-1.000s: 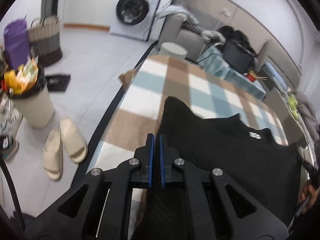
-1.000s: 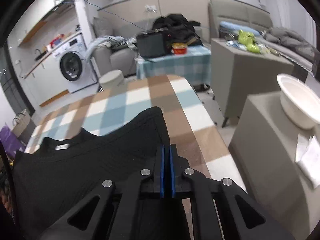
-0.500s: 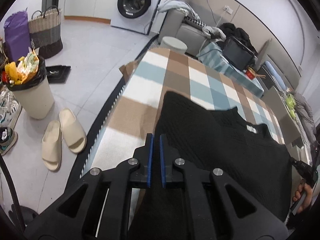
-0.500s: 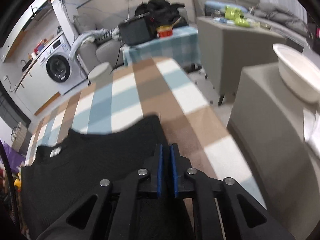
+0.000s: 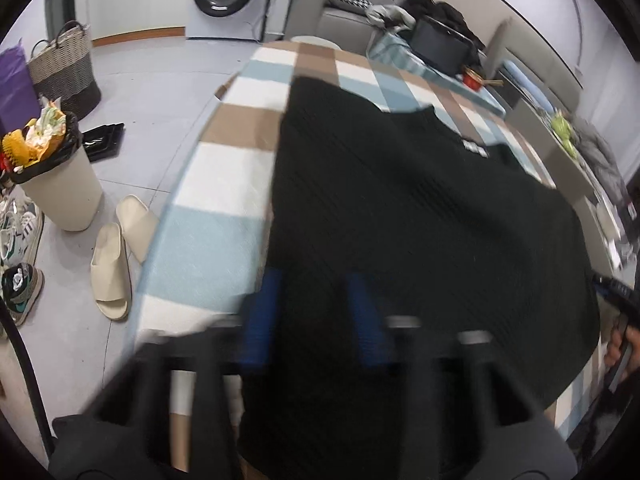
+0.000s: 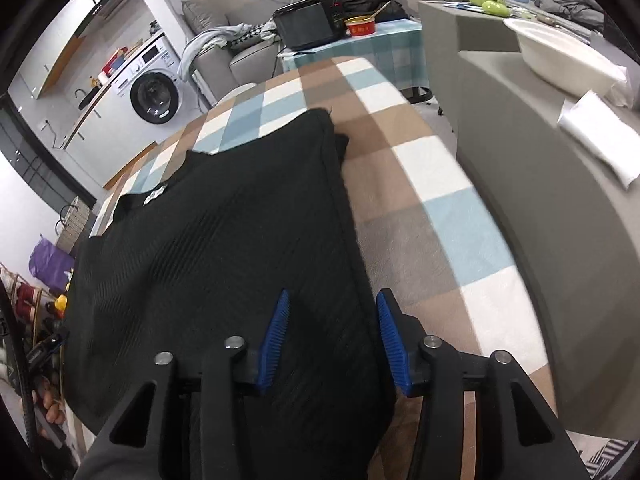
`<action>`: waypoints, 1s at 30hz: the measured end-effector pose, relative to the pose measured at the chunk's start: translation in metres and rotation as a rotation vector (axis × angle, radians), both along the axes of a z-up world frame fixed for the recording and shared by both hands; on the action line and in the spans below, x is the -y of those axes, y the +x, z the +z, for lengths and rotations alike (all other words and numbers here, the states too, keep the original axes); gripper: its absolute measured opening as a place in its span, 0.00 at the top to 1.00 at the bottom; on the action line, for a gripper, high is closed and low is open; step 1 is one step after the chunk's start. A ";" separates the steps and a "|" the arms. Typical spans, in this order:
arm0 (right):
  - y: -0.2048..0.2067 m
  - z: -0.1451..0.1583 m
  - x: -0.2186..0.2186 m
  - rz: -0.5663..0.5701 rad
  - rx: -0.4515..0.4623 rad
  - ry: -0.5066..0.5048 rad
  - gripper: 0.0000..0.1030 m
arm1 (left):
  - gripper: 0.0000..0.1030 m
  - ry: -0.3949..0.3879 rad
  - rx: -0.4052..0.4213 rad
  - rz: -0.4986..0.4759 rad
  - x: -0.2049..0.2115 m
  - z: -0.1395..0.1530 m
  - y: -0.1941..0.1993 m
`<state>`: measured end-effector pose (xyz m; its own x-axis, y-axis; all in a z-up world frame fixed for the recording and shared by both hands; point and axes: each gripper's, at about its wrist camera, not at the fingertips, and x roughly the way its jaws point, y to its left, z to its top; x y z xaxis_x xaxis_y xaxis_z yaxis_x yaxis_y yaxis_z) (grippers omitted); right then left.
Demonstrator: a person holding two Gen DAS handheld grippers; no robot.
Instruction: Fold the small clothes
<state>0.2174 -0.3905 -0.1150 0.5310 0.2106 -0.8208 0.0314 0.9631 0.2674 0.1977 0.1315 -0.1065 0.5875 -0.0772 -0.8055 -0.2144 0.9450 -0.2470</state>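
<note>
Right tool (image 6: 330,336) tilted down, just parting | left tool (image 5: 312,312) blurred, seemingly apart | over black garment (image 6: 224,240)

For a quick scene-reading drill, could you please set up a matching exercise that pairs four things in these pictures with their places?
Things:
1. black ribbed knit garment
2. pair of cream rubber slippers
3. white round plastic basin
4. small red bowl

Places:
A. on the grey cabinet
B. on the floor near the bin
C. spread on the checked tablecloth
D. on the far teal-checked table beside the black box

Pairs: 1-C, 2-B, 3-A, 4-D
</note>
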 end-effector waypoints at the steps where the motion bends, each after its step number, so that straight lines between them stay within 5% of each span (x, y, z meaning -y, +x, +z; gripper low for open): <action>1: -0.001 0.001 -0.003 0.013 0.007 -0.002 0.78 | 0.98 -0.007 0.006 -0.011 0.003 0.000 -0.003; 2: -0.002 0.005 -0.007 0.038 0.024 0.003 0.95 | 0.99 -0.007 0.025 -0.016 0.005 0.004 -0.006; 6: -0.013 0.026 -0.017 0.071 0.110 -0.066 0.95 | 0.99 0.019 0.054 0.001 0.003 0.015 -0.024; 10: -0.008 0.012 -0.006 0.021 0.034 -0.087 0.95 | 0.98 -0.008 0.021 0.032 -0.009 0.008 -0.031; 19: -0.054 0.034 -0.013 -0.037 0.131 -0.035 0.58 | 0.92 0.019 0.080 0.091 0.000 0.033 -0.062; 24: -0.077 0.040 -0.055 0.088 0.139 -0.077 0.56 | 0.63 0.044 0.128 -0.043 0.046 0.051 -0.067; 25: -0.079 0.040 -0.066 0.137 0.141 -0.093 0.56 | 0.48 0.042 0.130 -0.080 0.058 0.052 -0.066; 30: -0.082 0.024 -0.124 0.334 0.121 -0.161 0.55 | 0.43 0.035 0.110 -0.272 0.118 0.038 -0.060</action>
<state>0.1357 -0.2662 -0.0914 0.5498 0.2614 -0.7933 -0.3134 0.9449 0.0941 0.1376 0.0133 -0.0686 0.6334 -0.2169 -0.7428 0.0741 0.9725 -0.2208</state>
